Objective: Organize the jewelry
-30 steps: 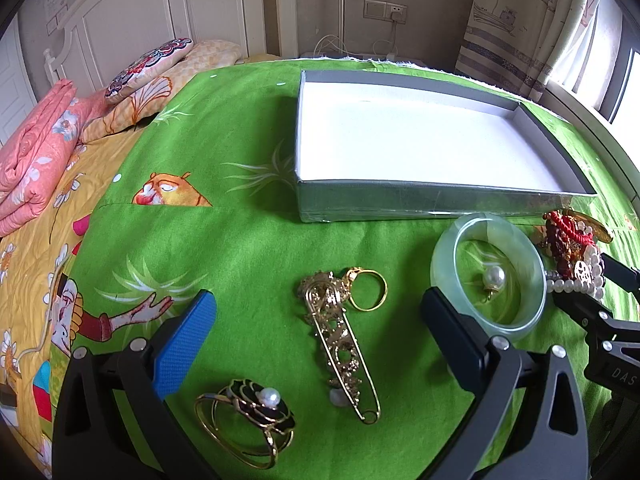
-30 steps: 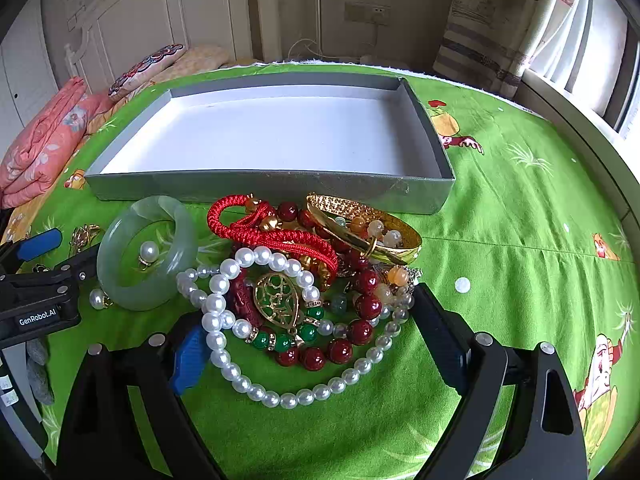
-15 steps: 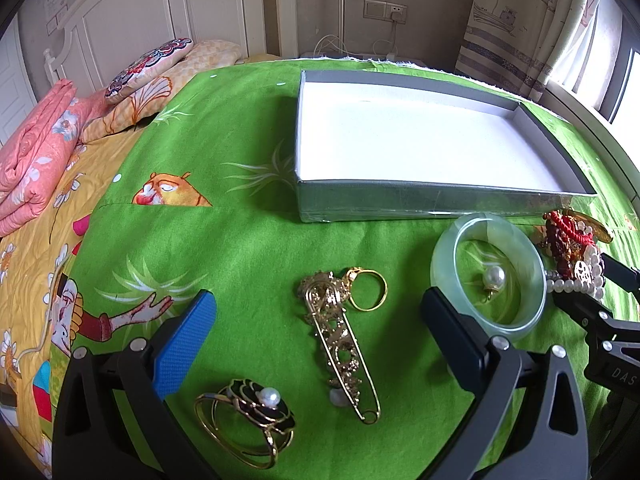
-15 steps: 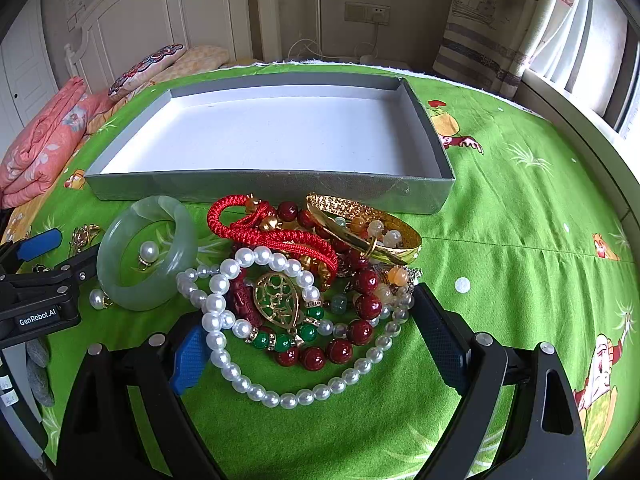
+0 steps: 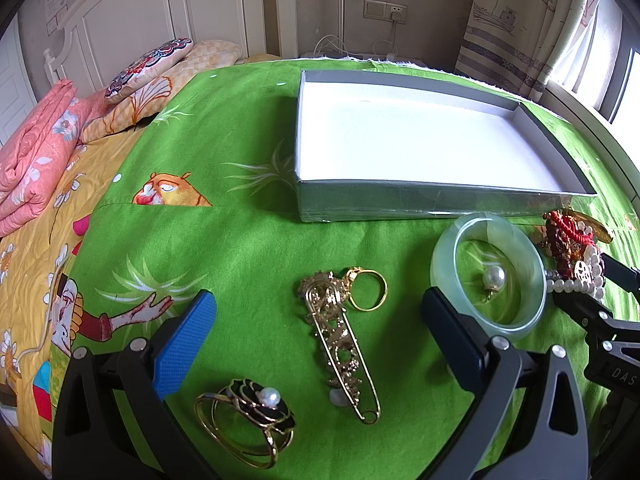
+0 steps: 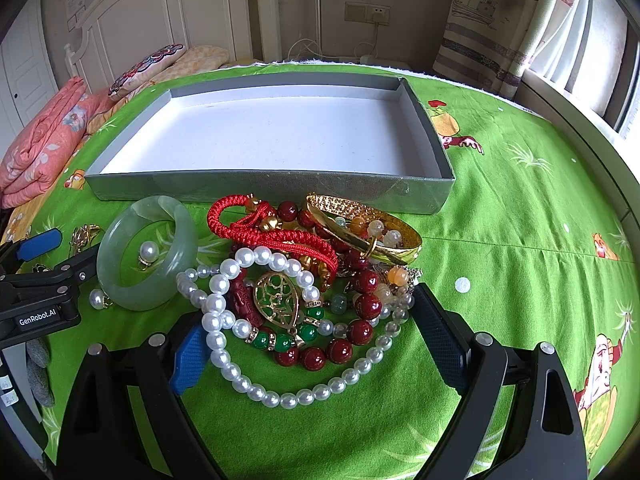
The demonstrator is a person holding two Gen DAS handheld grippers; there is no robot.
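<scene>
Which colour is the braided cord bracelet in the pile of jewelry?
Red; the braided cord bracelet shows best in the right wrist view.

A bright green bedspread (image 5: 248, 248) printed with orange and red cartoon figures is seen under everything. Ahead of both tongs, a grey tray (image 6: 280, 190) with a white floor is shown. Between the right gripper's (image 6: 316, 344) fingers, one blue-padded, the other dark, white pearls (image 6: 256, 392) are looped round dark red beads (image 6: 366, 306), green beads and a gold filigree pendant (image 6: 278, 300); beyond these a red braided cord (image 6: 280, 236) and a gold bangle (image 6: 400, 240) are picked out. Left of that heap, a pale green bangle (image 5: 444, 256) is caught. Between the left gripper's (image 5: 320, 320) fingers lies a gold brooch (image 5: 340, 336); nearer, a ring that looks black and gold (image 5: 256, 412) carries a white pearl.
</scene>
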